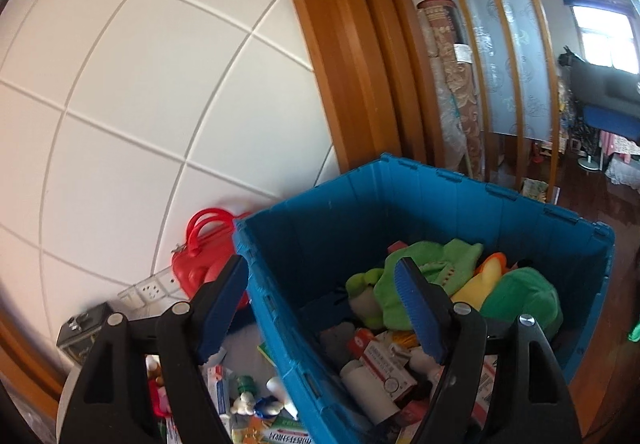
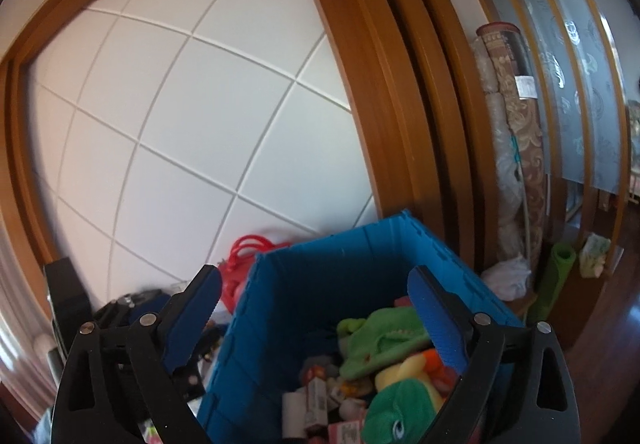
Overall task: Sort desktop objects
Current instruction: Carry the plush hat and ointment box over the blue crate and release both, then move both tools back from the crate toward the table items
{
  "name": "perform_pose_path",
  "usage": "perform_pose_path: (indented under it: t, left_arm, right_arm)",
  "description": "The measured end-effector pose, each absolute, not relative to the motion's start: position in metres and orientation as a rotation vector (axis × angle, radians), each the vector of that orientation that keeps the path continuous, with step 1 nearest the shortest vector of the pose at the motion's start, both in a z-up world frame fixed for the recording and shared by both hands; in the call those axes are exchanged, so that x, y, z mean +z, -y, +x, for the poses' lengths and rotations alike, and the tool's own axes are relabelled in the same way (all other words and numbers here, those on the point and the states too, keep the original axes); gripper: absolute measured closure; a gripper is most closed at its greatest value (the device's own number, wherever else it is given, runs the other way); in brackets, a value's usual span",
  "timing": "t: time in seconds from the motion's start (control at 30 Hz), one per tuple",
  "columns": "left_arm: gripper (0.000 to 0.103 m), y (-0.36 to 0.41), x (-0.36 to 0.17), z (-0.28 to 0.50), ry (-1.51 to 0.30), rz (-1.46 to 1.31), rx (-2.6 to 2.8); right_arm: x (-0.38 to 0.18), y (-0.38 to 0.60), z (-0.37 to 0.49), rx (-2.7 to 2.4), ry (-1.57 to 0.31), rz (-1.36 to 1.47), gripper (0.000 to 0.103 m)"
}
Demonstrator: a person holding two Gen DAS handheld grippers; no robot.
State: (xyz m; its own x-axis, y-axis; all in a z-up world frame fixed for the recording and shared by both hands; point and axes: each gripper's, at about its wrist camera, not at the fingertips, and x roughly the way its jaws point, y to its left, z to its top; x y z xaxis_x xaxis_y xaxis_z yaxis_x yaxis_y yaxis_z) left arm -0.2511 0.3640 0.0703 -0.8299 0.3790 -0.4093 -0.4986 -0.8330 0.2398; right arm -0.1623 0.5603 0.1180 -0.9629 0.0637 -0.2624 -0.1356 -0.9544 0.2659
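Left gripper [image 1: 324, 308]: jaws spread wide, holding nothing, straddling the near-left wall of the blue crate [image 1: 472, 200].
Right gripper [image 2: 316, 318]: jaws released and empty, above the same crate's [image 2: 320, 296] left rim.
Crate contents: green plush toys [image 1: 516, 296], boxes, a white roll, well below the rim.
Left of crate: red bag [image 1: 200, 264] against the white wall; small clutter [image 1: 248, 404] just beside the crate's outer wall.
Right of crate: open wooden floor [image 1: 624, 212].

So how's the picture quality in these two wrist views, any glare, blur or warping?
Left wrist view: the window at far right is blown out, the straight wall tile lines bow from fisheye, and the corners go dark. Right wrist view: similar warping of the wooden door frame, soft blur along the left edge, and the blue bin interior stays dim.
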Motion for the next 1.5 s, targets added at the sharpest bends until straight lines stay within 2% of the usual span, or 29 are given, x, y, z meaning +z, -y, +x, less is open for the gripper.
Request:
perform_pose_path:
  t: [0.43, 0.8, 1.17, 1.27, 1.5]
  left_arm:
    - [0.028, -0.321, 0.043, -0.222, -0.351, -0.476, 2.8]
    - [0.028, -0.266, 0.023, -0.219, -0.278, -0.511, 2.858]
    - [0.028, -0.143, 0.004, -0.234, -0.267, -0.563, 2.906]
    - [0.028, -0.099, -0.011, -0.238, -0.281, -0.578, 2.919]
    - [0.028, 0.005, -0.057, -0.267, -0.293, -0.732, 2.999]
  right_arm:
    - [0.062, -0.496, -0.132, 2.949, -0.214, -0.343, 0.001]
    - [0.041, -0.46, -0.136, 3.009, -0.25, -0.372, 0.001]
    - [0.042, -0.346, -0.172, 3.128, -0.163, -0.424, 0.001]
    - [0.035, -0.305, -0.187, 3.17, -0.104, -0.475, 0.001]
    - [0.005, -0.219, -0.228, 3.277, -0.125, -0.623, 0.001]
